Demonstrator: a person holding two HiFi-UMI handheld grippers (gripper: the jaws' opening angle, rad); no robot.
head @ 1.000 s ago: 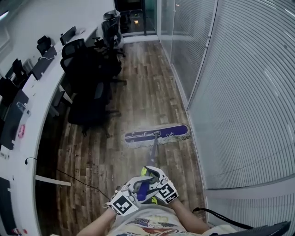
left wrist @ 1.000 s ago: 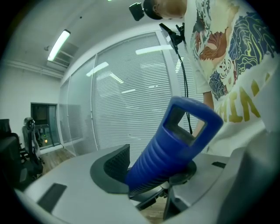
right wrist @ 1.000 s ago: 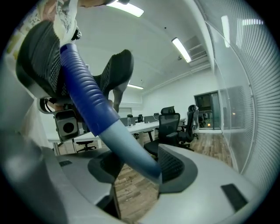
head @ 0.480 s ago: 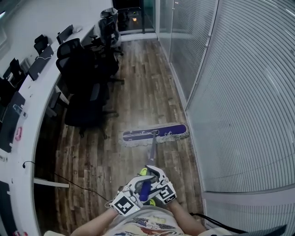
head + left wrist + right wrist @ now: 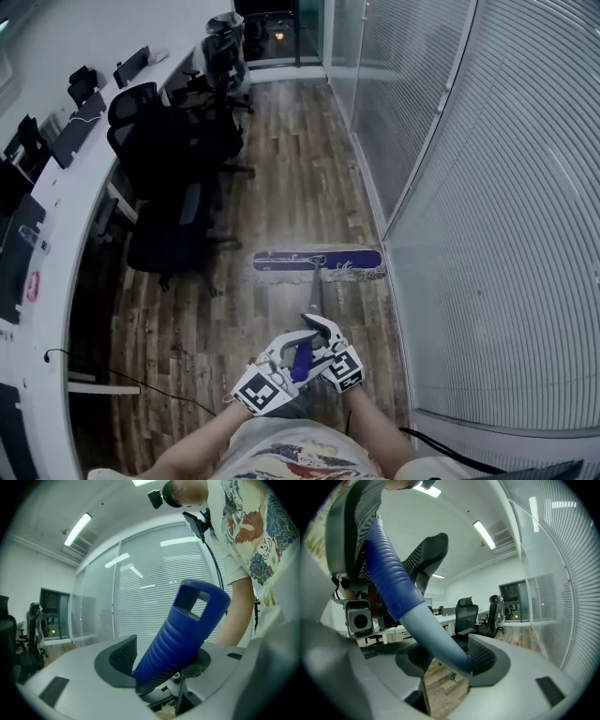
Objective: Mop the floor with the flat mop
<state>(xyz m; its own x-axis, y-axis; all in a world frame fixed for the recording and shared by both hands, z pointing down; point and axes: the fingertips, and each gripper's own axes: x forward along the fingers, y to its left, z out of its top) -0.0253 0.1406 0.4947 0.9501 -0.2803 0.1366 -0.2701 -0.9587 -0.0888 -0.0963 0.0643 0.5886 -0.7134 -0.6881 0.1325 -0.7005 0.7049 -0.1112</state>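
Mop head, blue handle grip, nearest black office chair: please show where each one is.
mop head (image 5: pixel 305 260), head view, middle of its purple top.
blue handle grip (image 5: pixel 180 634), left gripper view, its ribbed part.
nearest black office chair (image 5: pixel 164 242), head view, its seat.

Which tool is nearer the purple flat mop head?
Right. The right tool, jaws just closed on the grey pole lower, is closer to the purple flat mop head; the left tool grips the blue ribbed handle end, farther back.

Long desk (image 5: pixel 61 244), partly beyond the left edge
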